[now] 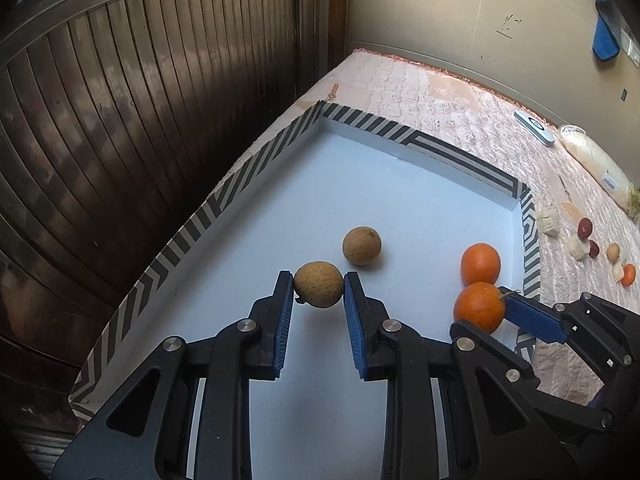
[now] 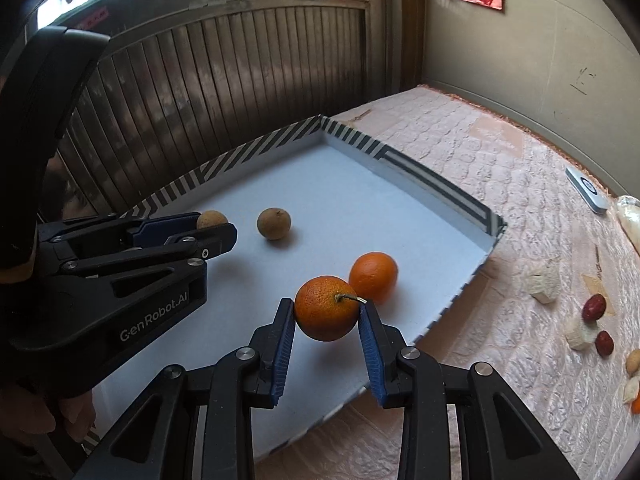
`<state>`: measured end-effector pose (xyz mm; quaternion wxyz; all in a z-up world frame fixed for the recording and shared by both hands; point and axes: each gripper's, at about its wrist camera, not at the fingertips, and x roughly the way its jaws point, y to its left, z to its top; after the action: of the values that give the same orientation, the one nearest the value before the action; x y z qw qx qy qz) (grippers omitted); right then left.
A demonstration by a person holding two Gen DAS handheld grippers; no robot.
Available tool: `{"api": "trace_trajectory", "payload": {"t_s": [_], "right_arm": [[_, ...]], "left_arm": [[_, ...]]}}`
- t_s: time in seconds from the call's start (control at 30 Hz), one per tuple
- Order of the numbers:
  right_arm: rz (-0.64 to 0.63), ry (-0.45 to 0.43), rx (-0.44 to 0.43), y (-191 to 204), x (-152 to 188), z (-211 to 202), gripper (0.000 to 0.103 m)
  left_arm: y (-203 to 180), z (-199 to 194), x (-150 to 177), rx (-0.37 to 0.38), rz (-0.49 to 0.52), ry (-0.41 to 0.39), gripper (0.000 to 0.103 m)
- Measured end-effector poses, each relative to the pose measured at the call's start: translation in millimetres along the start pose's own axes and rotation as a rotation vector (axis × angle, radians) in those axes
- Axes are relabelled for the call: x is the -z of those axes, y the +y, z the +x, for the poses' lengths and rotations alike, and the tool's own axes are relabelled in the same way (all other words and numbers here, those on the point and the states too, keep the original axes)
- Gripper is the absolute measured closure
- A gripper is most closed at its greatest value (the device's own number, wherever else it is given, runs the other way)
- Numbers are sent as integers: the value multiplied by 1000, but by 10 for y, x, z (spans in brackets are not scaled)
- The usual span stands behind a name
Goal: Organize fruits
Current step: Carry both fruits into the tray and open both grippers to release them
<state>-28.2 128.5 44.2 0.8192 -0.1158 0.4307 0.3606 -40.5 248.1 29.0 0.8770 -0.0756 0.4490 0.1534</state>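
Note:
A white tray (image 1: 400, 200) with striped black-and-white walls lies on a pink quilted surface. My left gripper (image 1: 319, 290) is shut on a brown round fruit (image 1: 319, 289), held just above the tray floor. A second brown fruit (image 1: 361, 245) rests on the tray behind it. My right gripper (image 2: 327, 312) is shut on an orange with a short stem (image 2: 326, 308), over the tray's near right part. Another orange (image 2: 373, 277) sits on the tray just beyond it. In the right wrist view the left gripper (image 2: 212, 222) shows at the left with its brown fruit (image 2: 211, 219).
Loose on the quilted surface (image 2: 500, 240) right of the tray lie red fruits (image 2: 594, 307), pale lumps (image 2: 543, 283), a small brown fruit (image 1: 612, 251) and a small orange one (image 1: 629, 275). A white flat device (image 2: 587, 190) lies near the wall. A dark slatted door (image 1: 140, 140) stands left of the tray.

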Motion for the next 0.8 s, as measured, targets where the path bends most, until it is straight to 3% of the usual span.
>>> {"api": "trace_trajectory", "payload": {"t_s": [0.3,0.53,0.6,0.67,0.8], "right_arm": [[-19,17,-13,31,-15,64,71],[-11,4,-30,25,35,-19,64],[-8,-8,-24,19,50,-78,64],[-3,-25,-24,4,67,-146,64],[12,-47,-9,-62,126,-276,64]], "left_arm": [[19,72,25,30,-36,42,78],[-13,51,33,23,-34,47,76],[-30,27,37,22,-32,41,63],[-35,-15,36,29,-39,21,44],[-98,-113,16,19,-33,-14,43]]}}
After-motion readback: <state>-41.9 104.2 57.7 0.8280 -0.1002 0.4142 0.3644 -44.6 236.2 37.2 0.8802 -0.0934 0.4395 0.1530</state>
